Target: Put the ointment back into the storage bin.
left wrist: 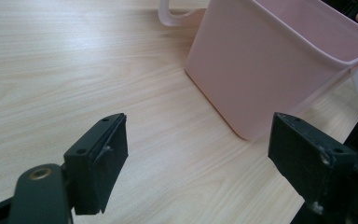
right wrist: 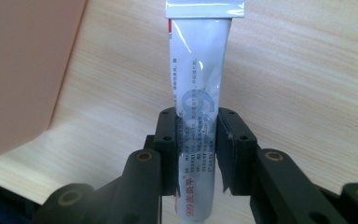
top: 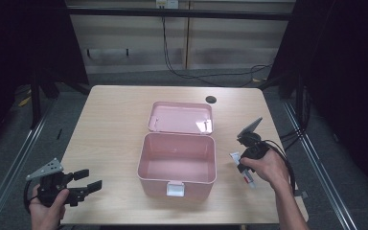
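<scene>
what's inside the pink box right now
Nothing that shows: the pink box stands open, lid tipped back, with bare floor visible. Its near wall hides the front strip of floor. The tube is outside, clamped in the right gripper.

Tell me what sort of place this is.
Probably a lab or recording room, not a home: a bare light-wood table stands between dark curtains on grey carpet, black cables trail across the floor behind it, and a metal rail frame runs alongside. An open pink plastic box sits mid-table.
</scene>
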Available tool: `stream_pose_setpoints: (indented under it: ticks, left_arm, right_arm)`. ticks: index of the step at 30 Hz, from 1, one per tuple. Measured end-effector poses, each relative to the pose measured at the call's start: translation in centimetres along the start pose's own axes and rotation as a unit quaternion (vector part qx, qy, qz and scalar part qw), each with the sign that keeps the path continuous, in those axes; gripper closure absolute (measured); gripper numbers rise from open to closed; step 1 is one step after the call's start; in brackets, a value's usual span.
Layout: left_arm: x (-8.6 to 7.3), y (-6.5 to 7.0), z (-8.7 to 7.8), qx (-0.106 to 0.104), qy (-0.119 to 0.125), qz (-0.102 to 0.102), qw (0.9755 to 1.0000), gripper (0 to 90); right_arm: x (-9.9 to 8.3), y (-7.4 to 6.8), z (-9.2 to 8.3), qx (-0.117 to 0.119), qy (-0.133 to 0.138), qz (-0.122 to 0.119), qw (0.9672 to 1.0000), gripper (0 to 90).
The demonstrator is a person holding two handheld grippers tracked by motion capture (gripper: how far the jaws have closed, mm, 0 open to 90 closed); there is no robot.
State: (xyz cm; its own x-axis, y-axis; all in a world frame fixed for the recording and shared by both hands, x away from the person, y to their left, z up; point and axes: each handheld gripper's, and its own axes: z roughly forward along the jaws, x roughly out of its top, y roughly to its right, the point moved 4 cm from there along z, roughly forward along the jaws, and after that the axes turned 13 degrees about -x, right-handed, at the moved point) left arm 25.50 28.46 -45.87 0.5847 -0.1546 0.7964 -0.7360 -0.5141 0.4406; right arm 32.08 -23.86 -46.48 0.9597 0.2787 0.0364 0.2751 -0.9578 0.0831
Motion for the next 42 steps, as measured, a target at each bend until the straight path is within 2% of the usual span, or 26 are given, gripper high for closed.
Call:
stream_pose_setpoints:
  ticks: [10, 13, 22, 30, 42]
  left_arm:
    - [0.0, 0.0, 0.0, -0.001, -0.001, 0.000, 1.0000, 19.8]
    - [0.0, 0.0, 0.0, 0.000, -0.001, 0.001, 1.0000, 19.8]
    - [0.0, 0.1, 0.1, -0.001, -0.001, -0.001, 1.0000, 19.8]
    - [0.0, 0.1, 0.1, -0.002, -0.003, -0.002, 1.0000, 19.8]
    - [-0.1, 0.1, 0.1, -0.003, -0.003, -0.003, 1.0000, 19.8]
  right_arm:
    - [-0.4, 0.2, -1.4, 0.010, 0.008, -0.039, 0.9991, 71.3]
    - [-0.5, 0.4, -1.9, 0.008, 0.009, -0.036, 0.9993, 71.3]
    - [-0.8, 0.8, -3.0, 0.013, 0.019, -0.047, 0.9986, 71.3]
    - [-0.9, 0.8, -4.3, 0.017, 0.031, -0.072, 0.9968, 71.3]
    - [-1.1, 0.7, -6.1, 0.022, 0.046, -0.095, 0.9942, 71.3]
